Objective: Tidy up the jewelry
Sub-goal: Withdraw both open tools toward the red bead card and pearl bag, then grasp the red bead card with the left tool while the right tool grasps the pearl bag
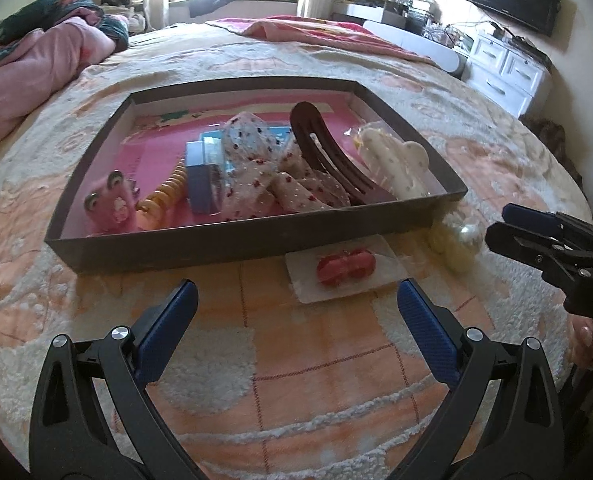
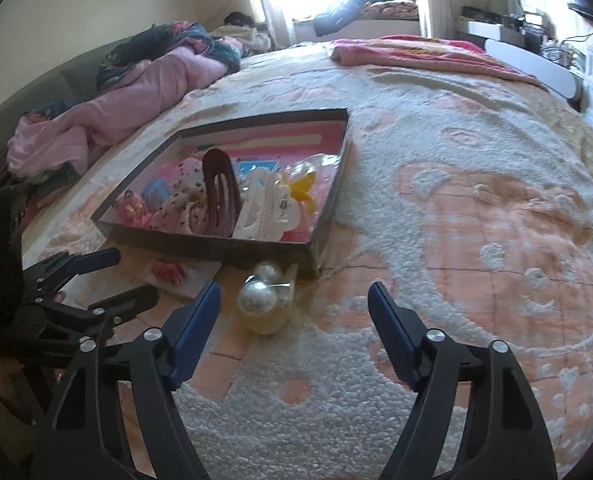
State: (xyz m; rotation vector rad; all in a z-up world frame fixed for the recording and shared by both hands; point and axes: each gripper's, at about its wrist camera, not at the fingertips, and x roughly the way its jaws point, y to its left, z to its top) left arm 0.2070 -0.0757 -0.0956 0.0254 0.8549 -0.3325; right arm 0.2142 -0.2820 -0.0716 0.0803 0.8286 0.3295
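Left wrist view: my left gripper [image 1: 296,312] has jaws wide with nothing between them, and the red hair clip [image 1: 346,266] in its clear packet sits just ahead of the tips, nearer the right-hand finger. Right wrist view: right gripper [image 2: 292,312] also stands open and empty; the pearl hair tie [image 2: 258,300] lies ahead, close to the left-hand finger, off centre. Both items rest on the fuzzy blanket [image 2: 476,240] just outside the near wall of the box [image 1: 256,240], not yet inside.

Risks, as I judge them: the flat, slick packet could slide or the pads could pinch blanket pile instead; the pearl tie is round and off centre, so a finger may nudge it away. My two grippers are near each other and could bump.

Hard to read: box contents overlap, and the pearl item's lower part is a yellowish blur.
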